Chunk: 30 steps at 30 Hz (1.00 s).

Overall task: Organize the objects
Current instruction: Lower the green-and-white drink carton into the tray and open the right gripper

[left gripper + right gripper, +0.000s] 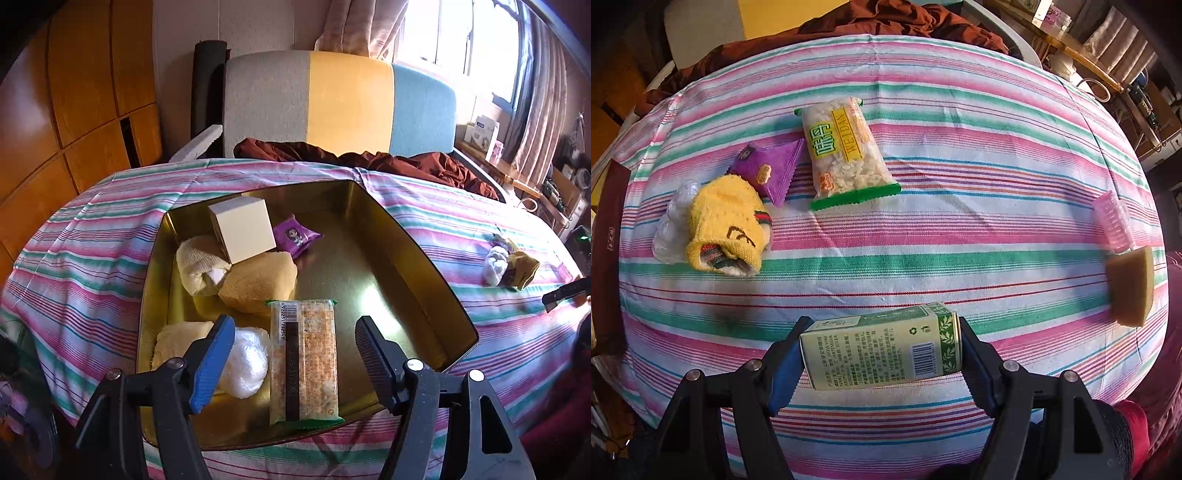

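right gripper (882,354) holds green carton (882,350) by its ends between the fingers, off the striped bed (960,236). left gripper (295,354) hangs open, nothing between, over rice snack pack (304,360) lying in gold tin (424,280). judged step: carry carton to tin. bare floor at three o'clock inside it; clear the rim.

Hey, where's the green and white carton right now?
In the right wrist view the green and white carton lies on its side between the right claw pads, low in the frame above the striped cloth, nearer than the yellow sock.
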Available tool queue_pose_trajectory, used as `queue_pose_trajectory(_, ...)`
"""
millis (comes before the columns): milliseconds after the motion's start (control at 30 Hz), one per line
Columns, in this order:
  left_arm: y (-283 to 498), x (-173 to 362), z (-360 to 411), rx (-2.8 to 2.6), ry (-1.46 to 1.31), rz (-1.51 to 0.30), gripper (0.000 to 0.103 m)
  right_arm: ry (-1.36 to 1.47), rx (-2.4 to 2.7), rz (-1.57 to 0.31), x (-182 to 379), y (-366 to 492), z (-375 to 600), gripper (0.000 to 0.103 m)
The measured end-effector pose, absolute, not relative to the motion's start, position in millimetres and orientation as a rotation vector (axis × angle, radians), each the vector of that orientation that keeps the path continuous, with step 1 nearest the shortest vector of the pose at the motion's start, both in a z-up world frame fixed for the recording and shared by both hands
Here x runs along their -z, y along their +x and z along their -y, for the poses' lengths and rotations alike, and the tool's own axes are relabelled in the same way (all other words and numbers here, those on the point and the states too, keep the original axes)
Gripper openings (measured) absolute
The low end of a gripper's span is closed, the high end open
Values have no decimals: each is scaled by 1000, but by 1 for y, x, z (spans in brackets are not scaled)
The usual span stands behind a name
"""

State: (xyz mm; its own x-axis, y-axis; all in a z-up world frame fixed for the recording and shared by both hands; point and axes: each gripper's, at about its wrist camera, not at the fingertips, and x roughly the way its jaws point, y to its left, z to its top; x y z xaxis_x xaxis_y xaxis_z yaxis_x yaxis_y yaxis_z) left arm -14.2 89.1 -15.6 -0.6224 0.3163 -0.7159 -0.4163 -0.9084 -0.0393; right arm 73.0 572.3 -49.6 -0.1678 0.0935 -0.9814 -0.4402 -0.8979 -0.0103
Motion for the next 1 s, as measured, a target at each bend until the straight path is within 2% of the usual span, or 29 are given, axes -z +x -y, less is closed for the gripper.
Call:
queue_pose_trajectory(233,-13,13,-75,-2533,-1065,-146,71,-1641,-2290,-370,13,61,-528,76)
queue_pose_trajectory(433,-12,13,-61,-2557,-1076,-115,71,-1594,-2616,-215,-37,28,-433,76)
queue_pose_trajectory(600,-17,11,-43,-2607,-1084,-46,71,-1638,-2869,-64,-50,-1,-329,76)
queue_pose_trajectory(767,-21,8,-22,-2660,-1089,1,72,-1772,-2972,108,-30,-22,-249,76)
queue_pose_trajectory(1000,-28,15,4,-2699,-1140,67,72,-1937,-2921,310,21,-38,-193,76)
